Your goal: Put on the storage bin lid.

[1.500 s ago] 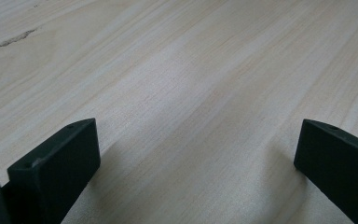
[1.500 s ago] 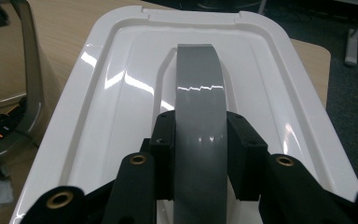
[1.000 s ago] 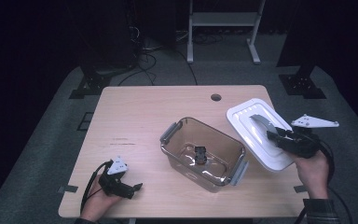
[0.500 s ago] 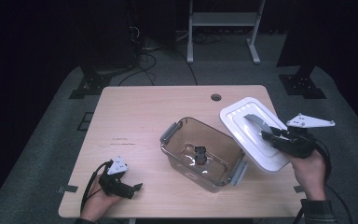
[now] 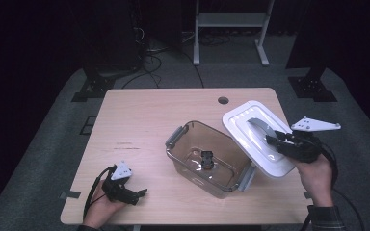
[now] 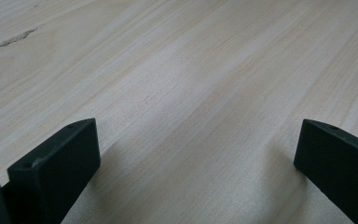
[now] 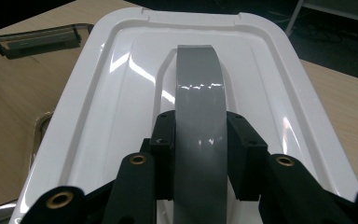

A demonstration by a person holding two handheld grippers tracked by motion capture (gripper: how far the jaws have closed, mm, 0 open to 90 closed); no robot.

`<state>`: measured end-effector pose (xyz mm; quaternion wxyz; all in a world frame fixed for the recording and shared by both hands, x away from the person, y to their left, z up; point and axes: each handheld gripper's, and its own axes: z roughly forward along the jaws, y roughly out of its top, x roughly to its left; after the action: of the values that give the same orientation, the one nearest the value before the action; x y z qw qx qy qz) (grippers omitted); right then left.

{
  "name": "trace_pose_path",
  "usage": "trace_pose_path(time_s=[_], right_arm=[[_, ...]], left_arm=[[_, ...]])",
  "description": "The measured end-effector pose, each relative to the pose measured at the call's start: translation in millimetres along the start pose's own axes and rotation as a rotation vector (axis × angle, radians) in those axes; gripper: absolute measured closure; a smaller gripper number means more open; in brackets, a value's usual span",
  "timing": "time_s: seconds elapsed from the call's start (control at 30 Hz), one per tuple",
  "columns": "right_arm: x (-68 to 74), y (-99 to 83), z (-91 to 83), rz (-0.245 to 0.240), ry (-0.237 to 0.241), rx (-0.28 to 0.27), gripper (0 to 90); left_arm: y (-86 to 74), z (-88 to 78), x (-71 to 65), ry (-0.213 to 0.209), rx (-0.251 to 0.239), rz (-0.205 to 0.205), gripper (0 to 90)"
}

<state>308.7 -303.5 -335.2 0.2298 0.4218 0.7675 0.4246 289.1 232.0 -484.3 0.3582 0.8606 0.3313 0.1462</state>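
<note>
Right gripper (image 7: 199, 140) clamps the white lid's (image 7: 121, 93) grey handle (image 7: 198, 84); left gripper (image 6: 196, 154) gapes wide.

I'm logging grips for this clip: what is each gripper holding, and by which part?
The right gripper is clamped on the white lid by its grey handle. The left gripper is open over the table, holding nothing.

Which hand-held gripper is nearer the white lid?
Right. The right hand-held gripper is shut on the grey handle of the white lid. The left hand-held gripper rests open on the table, on the far side of the clear container.
</note>
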Motion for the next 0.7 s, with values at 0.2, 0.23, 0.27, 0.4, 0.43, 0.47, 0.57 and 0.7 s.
trace_pose_path(time_s=[0.2,0.23,0.27,0.4,0.43,0.47,0.57,0.7], right_arm=[[4.9,2.7,2.3,-0.008,0.009,0.0,66.3],[6.0,3.2,2.7,-0.011,0.012,0.001,66.3],[6.9,3.5,3.2,-0.013,0.014,0.001,66.3],[10.3,4.3,5.7,-0.019,0.022,0.002,66.3],[11.0,4.4,6.2,-0.023,0.024,0.004,66.3],[11.9,4.7,6.6,-0.023,0.027,0.005,66.3],[14.1,5.3,7.6,-0.027,0.037,0.003,66.3],[17.0,7.1,9.1,-0.032,0.044,0.002,66.3]], left_arm=[[0.0,0.0,-0.1,0.0,0.0,-0.001,0.0],[0.0,0.0,-0.1,0.0,0.0,-0.001,0.0],[0.0,0.0,0.0,0.0,0.0,0.0,0.0],[0.0,0.0,-0.1,0.0,0.0,-0.001,0.0],[0.0,0.0,-0.1,0.0,0.0,-0.001,0.0],[0.0,0.0,-0.1,0.0,0.0,-0.001,0.0],[0.0,0.0,-0.1,-0.001,0.0,-0.001,0.0],[0.0,-0.1,0.0,-0.001,0.001,-0.001,0.0]])
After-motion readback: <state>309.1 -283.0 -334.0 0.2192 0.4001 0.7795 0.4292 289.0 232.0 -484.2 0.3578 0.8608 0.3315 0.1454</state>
